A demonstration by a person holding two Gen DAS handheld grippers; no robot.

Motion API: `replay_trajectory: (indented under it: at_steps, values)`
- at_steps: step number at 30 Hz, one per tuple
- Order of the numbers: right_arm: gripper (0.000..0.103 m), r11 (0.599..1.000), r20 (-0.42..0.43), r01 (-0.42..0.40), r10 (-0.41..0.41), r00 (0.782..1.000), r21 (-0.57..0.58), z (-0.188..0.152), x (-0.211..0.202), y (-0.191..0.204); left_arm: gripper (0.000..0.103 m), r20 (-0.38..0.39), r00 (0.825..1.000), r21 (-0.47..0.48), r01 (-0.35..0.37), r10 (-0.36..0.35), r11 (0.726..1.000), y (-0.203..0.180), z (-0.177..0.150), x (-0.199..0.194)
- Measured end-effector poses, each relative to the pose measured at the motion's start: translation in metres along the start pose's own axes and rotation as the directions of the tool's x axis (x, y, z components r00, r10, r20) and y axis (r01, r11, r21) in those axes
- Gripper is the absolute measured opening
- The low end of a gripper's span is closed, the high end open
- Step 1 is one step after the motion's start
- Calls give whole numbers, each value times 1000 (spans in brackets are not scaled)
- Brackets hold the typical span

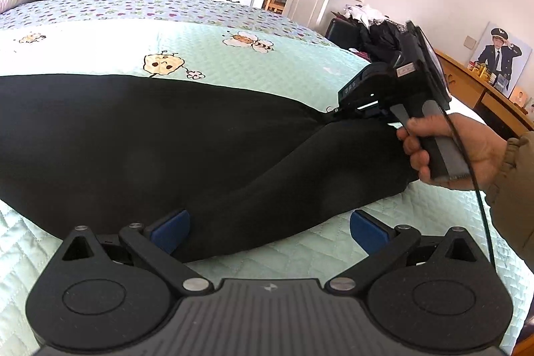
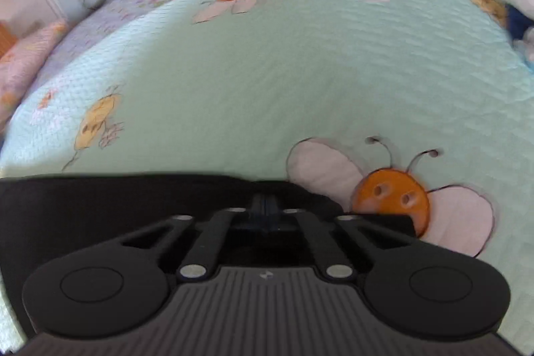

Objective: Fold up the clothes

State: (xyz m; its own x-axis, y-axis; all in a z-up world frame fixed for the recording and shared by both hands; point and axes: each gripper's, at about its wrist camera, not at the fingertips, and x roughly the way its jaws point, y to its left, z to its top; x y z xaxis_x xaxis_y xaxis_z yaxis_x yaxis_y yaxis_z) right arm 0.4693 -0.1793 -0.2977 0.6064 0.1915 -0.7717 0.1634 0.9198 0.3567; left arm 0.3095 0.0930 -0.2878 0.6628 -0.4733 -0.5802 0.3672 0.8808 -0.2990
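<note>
Black garment (image 1: 140, 135) on bed (image 1: 267, 69); right gripper (image 2: 265, 206) pinching its edge; left gripper (image 1: 270, 232) spread over near hem.

Black garment (image 1: 140, 135) — mint quilt (image 1: 267, 79), bees and flowers — blue-padded tongs (image 1: 270, 231).

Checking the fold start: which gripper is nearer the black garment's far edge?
Right. The right gripper is shut at the far edge of the black garment; the left gripper hangs open over its near edge.
</note>
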Motion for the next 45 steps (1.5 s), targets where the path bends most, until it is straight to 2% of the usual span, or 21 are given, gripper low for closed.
replay_trajectory:
  at_steps: [3, 6, 10, 12, 14, 15, 17, 19, 22, 23, 25, 26, 27, 29, 32, 34, 35, 38, 39, 41, 45]
  values:
    - [1, 995, 58, -73, 69, 996, 69, -2, -16, -13, 102, 14, 1000, -18, 14, -13, 1000, 3, 1, -5]
    - [9, 989, 125, -114, 101, 987, 100, -21, -43, -22, 102, 48, 999, -44, 26, -24, 999, 8, 1, -15]
    - [16, 981, 172, -195, 195, 965, -18, -66, -80, -17, 102, 130, 991, -97, 54, -42, 994, 19, 5, -31]
    - [22, 976, 131, -203, 213, 968, -82, -90, -84, -13, 102, 151, 988, -123, 32, -13, 992, 25, 8, -36]
    - [9, 981, 83, -179, 185, 979, -74, -103, -74, -21, 102, 154, 988, -134, 16, 5, 991, 29, 10, -36]
    - [5, 980, 107, -189, 194, 975, -55, -104, -78, -26, 102, 152, 988, -131, 11, 9, 991, 30, 12, -35]
    - [14, 971, 180, -237, 237, 955, -23, -102, -99, -29, 102, 148, 989, -126, 1, 18, 992, 32, 15, -33]
    - [14, 961, 269, -274, 274, 924, -37, -103, -124, -27, 102, 145, 989, -135, 0, 19, 991, 33, 18, -30]
    - [17, 938, 280, -338, 344, 896, -71, -107, -140, -23, 102, 143, 990, -133, 10, 10, 991, 35, 26, -22]
    - [22, 934, 257, -343, 356, 898, -96, -110, -138, -21, 102, 140, 990, -127, 9, 9, 992, 35, 28, -19]
    - [31, 950, 192, -281, 304, 933, -136, -113, -120, -20, 102, 125, 992, -113, 8, 6, 994, 35, 30, -13]
    - [17, 973, 142, -206, 219, 965, -101, -109, -99, -27, 102, 112, 994, -111, 5, 8, 994, 36, 29, -11]
    - [0, 983, 101, -177, 180, 978, -38, -104, -80, -38, 102, 99, 995, -110, 0, 11, 994, 35, 28, -10]
    - [0, 948, 107, -278, 264, 959, 156, -97, -77, -65, 102, 94, 996, -105, 3, 7, 994, 36, 25, -10]
    - [15, 938, 172, -330, 310, 935, 104, -96, -108, -51, 102, 98, 995, -108, 11, 0, 994, 39, 22, -12]
    - [17, 934, 207, -354, 337, 918, 49, -90, -121, -37, 102, 99, 995, -127, 10, 2, 992, 39, 20, -13]
    - [20, 939, 212, -343, 330, 920, 25, -84, -121, -31, 102, 101, 995, -134, 14, -1, 991, 38, 19, -15]
    - [23, 989, 157, -148, 147, 977, -3, -53, -84, -23, 102, 125, 992, -143, 32, -14, 989, 38, 17, -23]
    - [4, 997, 134, -81, 80, 988, 3, -43, -66, -26, 102, 132, 991, -149, 33, -13, 988, 40, 16, -28]
    - [0, 999, 110, -35, 30, 993, 38, -31, -40, -40, 102, 149, 989, -164, 37, -12, 986, 46, 14, -37]
    - [0, 997, 163, -13, 0, 987, 78, -26, -42, -32, 102, 202, 979, -251, 21, 31, 968, 78, 8, -60]
